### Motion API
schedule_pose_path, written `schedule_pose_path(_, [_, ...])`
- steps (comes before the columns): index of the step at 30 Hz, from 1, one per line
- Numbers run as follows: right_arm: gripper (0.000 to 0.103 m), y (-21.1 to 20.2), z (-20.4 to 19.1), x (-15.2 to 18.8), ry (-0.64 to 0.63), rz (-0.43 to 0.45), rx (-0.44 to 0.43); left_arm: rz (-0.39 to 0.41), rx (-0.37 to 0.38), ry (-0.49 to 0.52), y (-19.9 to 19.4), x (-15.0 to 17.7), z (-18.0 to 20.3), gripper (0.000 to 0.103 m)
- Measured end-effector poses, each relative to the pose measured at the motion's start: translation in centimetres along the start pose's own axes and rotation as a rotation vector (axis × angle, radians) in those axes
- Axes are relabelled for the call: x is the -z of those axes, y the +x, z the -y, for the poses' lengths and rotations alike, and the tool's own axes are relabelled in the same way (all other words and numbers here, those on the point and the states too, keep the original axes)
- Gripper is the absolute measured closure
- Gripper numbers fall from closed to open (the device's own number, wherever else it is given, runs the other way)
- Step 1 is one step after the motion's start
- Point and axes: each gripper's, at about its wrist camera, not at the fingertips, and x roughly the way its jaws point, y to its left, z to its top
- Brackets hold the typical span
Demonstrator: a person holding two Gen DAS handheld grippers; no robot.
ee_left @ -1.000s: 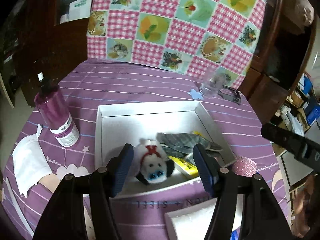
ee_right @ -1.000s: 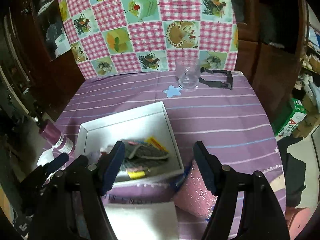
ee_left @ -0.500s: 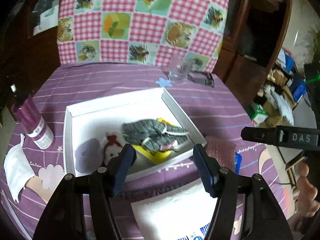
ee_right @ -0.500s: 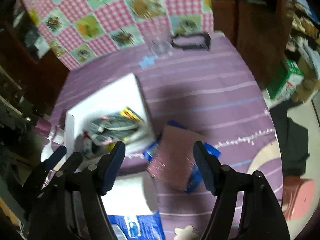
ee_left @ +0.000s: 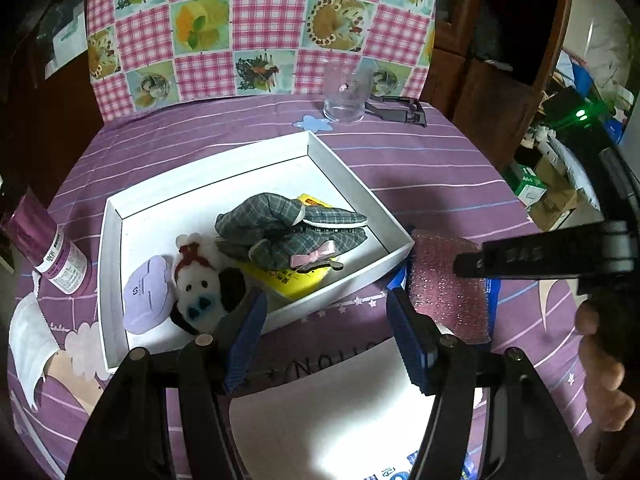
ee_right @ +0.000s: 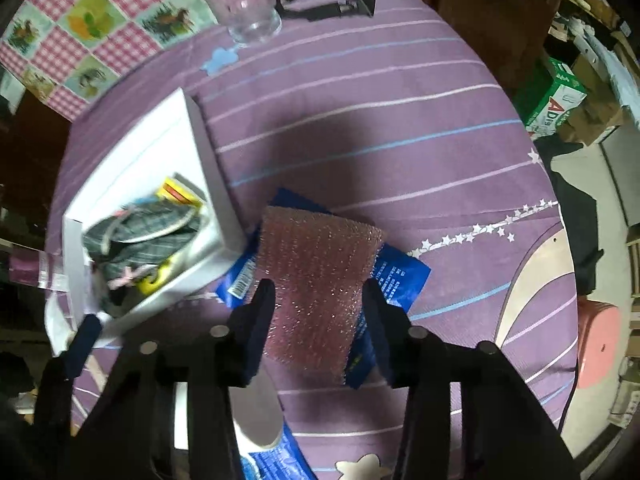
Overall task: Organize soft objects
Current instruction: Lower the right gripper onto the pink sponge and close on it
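Observation:
A white box (ee_left: 120, 240) on the purple cloth holds a white plush dog (ee_left: 200, 284), grey plaid slippers (ee_left: 288, 228), a lilac pad (ee_left: 146, 296) and a yellow packet (ee_left: 288, 280). Just outside the box's right corner, a pink sponge (ee_right: 316, 256) lies on a blue packet (ee_right: 400, 276). My right gripper (ee_right: 318, 300) points down over the sponge. Its jaws are closing with the sponge between them, the pads at its sides without visible squeeze. My left gripper (ee_left: 325, 304) hovers open and empty over the box's near wall. One right finger (ee_left: 520, 256) crosses above the sponge (ee_left: 444, 280).
A clear glass (ee_left: 346, 96), a blue star sticker and a black clip (ee_left: 400, 108) stand at the table's far edge before a checkered cushion (ee_left: 260, 28). A purple bottle (ee_left: 52, 256) and white cloth (ee_left: 28, 336) are left. White paper (ee_left: 332, 408) lies near. A hand (ee_left: 600, 368) is at right.
My right gripper has dropped onto the pink sponge and its jaws have narrowed around it. My left gripper has drifted right, away from the plush dog, still open.

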Motion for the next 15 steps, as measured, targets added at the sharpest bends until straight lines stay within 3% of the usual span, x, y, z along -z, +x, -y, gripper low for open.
schedule_pose_path(4, [0.058,1.4,0.4,-0.1,0.017,-0.043,0.011,0.002,-0.01,-0.007,0.0,-0.1,-0.3,0.04])
schedule_pose_path(15, [0.055,2.3,0.6,-0.3,0.026,-0.063,-0.039,-0.006,-0.022,-0.018,0.3,-0.2,-0.7,0.041])
